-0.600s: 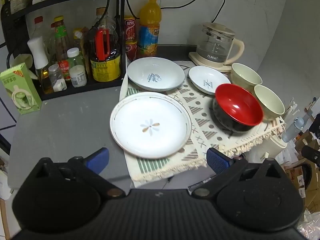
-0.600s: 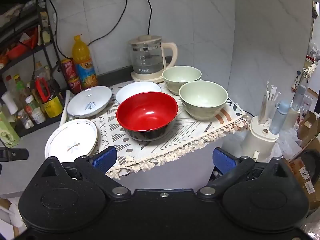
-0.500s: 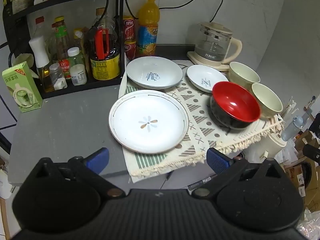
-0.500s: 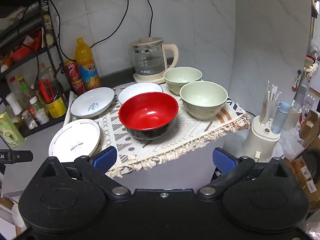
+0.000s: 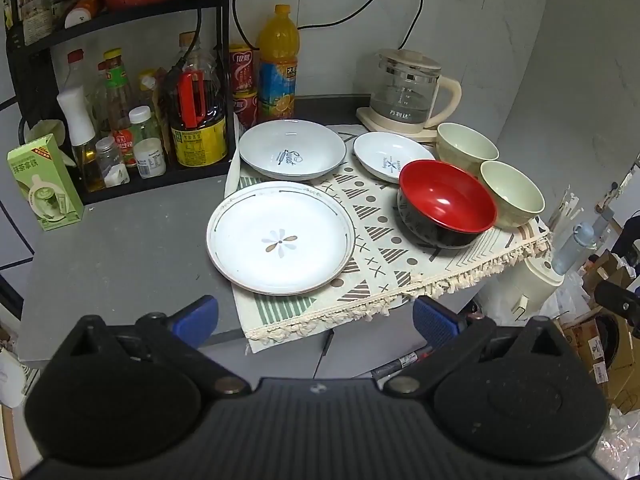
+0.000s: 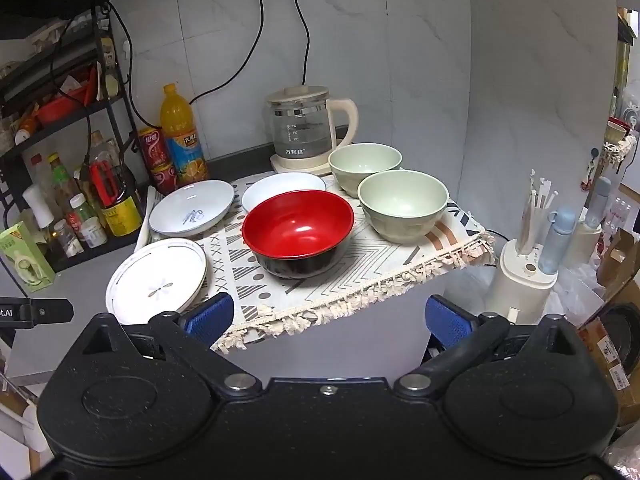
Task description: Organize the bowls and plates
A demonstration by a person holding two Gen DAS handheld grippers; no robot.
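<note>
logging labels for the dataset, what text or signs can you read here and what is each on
"万利达": on the glass kettle.
"抹茶拿铁": on the green carton, partly blurred.
"大": on the orange juice bottle, the rest is hidden.
Red cans, sauce bottles, plate motifs: too blurred to read.

A grey table [image 5: 120, 248] stands in a tiled corner, a fringed patterned cloth [image 5: 384, 256] spread over its right part and hanging past the front edge. Directly on the bare top are a black bottle rack [image 5: 152, 178], a green carton [image 5: 44, 184] and an orange drink bottle [image 5: 278, 64].
</note>
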